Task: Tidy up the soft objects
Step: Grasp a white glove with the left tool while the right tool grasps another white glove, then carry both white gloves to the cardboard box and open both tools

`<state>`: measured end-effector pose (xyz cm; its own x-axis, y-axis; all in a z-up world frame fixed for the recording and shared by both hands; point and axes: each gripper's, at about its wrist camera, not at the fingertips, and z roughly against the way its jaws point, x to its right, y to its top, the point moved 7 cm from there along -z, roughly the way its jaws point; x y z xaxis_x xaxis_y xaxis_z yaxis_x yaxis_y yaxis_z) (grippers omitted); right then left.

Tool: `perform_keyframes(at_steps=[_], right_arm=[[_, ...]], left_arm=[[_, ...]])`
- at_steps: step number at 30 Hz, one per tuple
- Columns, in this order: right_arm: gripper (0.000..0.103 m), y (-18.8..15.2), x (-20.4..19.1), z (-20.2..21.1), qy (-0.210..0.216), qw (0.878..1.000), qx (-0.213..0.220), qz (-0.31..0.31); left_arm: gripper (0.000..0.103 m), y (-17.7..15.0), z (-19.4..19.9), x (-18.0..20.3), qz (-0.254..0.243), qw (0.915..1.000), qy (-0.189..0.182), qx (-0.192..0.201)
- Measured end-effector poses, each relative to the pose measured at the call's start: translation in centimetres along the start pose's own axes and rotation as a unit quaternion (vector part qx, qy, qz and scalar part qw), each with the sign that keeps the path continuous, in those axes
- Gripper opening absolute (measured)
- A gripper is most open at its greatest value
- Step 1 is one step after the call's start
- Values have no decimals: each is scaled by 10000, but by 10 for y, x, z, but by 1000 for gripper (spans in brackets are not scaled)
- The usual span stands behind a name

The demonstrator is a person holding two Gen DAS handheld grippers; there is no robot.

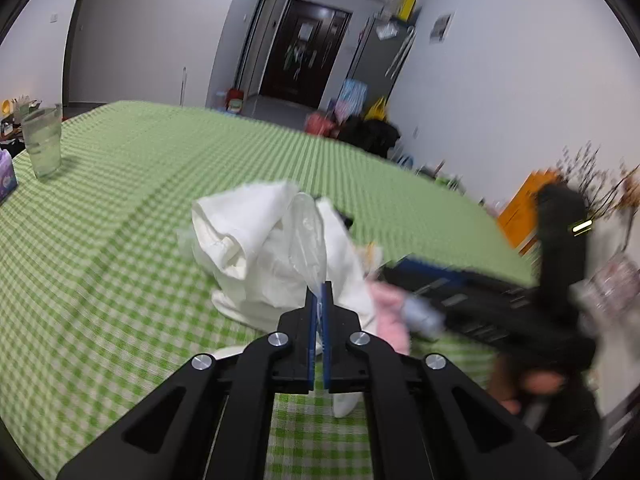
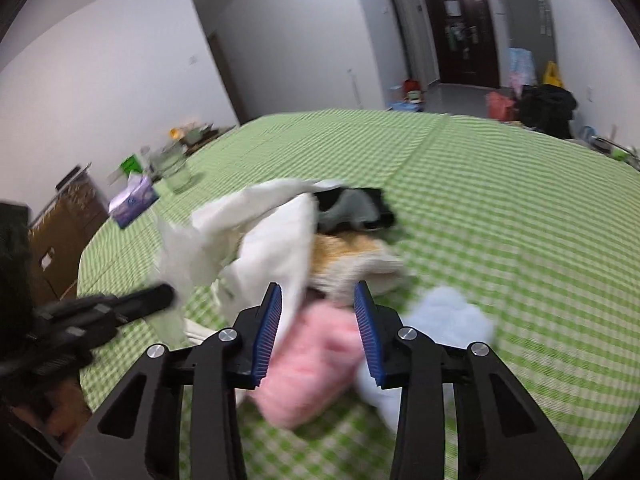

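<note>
A clear glass (image 1: 42,142) stands at the left edge of the green checked tablecloth (image 1: 140,200), then the left gripper (image 1: 319,300) is pinched shut on a clear plastic bag (image 1: 306,236) over the white cloth (image 1: 248,240), the right gripper (image 2: 318,312) straddles a pink towel (image 2: 312,364), a dark door (image 1: 304,52) behind

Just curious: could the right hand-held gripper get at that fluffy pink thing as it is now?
Probably yes. The pink cloth already sits between the right hand-held gripper's blue pads, nothing covering it; the white cloth lies just beside.
</note>
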<state>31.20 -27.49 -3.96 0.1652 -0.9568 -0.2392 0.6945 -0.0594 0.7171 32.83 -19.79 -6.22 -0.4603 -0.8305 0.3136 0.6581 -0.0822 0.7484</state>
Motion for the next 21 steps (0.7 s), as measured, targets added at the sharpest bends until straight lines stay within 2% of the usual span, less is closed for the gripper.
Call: perform_keyframes(at_steps=[3,5,7,8,10,16,21], right_arm=[[37,0,-8,-19,-21,9998,-206,-5],[27,0,-17,-26,64,9996,-272,49],[8,0,-26,-26,-15,9996,-216,192],[5,1,-30,-23,-4,9995,-178,242],[4,5,-38,-11,-29,9995,-10,329],[4,36,-51,76,-295,9929,1000,579],[4,47,-54,115,-434,9880,1318,676]], left_arm=[[0,14,30,-2,101,9992,-233,324],[0,18,45,-1,97,9982,-366,456],[0,21,56,0,15,9979,-344,546],[0,21,59,1,-77,9979,-298,562],[0,22,65,-1,-82,9978,-248,617],[0,19,89,-13,19,9974,-52,714],[0,24,119,-12,-8,9947,-46,1027]])
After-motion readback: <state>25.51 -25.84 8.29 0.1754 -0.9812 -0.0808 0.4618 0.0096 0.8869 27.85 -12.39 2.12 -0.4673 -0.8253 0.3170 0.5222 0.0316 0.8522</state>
